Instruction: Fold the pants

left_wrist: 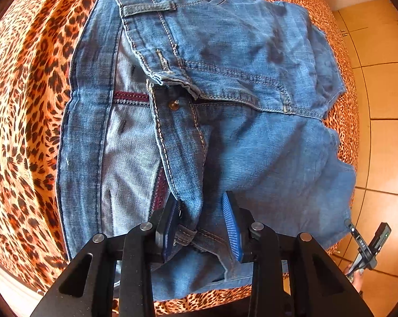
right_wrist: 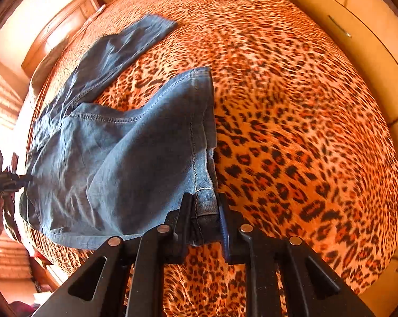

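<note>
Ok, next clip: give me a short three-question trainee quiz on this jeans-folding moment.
1. True or false: the right gripper has a trouser-leg hem between its fingers.
2. Which part of the jeans sits between the left gripper's fingers? A) the waistband and fly area B) a leg hem C) a back pocket
3. Fill in: the jeans lie on a ____-print bedspread.

Key: 1 true; 2 A; 3 leopard.
</note>
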Action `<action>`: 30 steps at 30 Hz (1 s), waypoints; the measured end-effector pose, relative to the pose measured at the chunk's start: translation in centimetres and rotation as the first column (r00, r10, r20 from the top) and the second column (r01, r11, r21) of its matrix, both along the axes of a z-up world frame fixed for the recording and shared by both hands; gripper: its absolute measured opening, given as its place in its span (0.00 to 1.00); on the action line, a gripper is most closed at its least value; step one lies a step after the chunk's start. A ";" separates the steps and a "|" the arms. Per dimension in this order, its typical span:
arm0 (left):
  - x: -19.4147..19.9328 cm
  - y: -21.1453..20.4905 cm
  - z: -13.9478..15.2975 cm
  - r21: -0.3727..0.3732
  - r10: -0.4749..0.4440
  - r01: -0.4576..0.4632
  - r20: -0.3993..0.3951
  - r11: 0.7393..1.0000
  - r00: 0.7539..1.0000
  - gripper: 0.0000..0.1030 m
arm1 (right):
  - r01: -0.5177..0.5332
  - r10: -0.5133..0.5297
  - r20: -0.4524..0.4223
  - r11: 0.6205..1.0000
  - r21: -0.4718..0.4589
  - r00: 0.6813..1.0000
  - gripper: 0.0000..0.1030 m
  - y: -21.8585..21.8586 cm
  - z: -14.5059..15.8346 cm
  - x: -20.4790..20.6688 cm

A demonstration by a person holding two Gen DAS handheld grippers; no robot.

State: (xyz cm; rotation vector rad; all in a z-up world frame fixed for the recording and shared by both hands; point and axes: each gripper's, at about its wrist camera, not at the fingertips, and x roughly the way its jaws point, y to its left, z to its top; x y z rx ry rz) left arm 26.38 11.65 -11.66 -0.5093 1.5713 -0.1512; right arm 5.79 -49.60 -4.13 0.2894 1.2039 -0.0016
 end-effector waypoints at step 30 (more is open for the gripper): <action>4.4 16.8 5.0 -0.283 0.460 -0.435 0.024 0.855 0.888 0.67 | 0.039 -0.048 0.073 0.992 0.120 0.996 0.52 6.6 5.9 24.1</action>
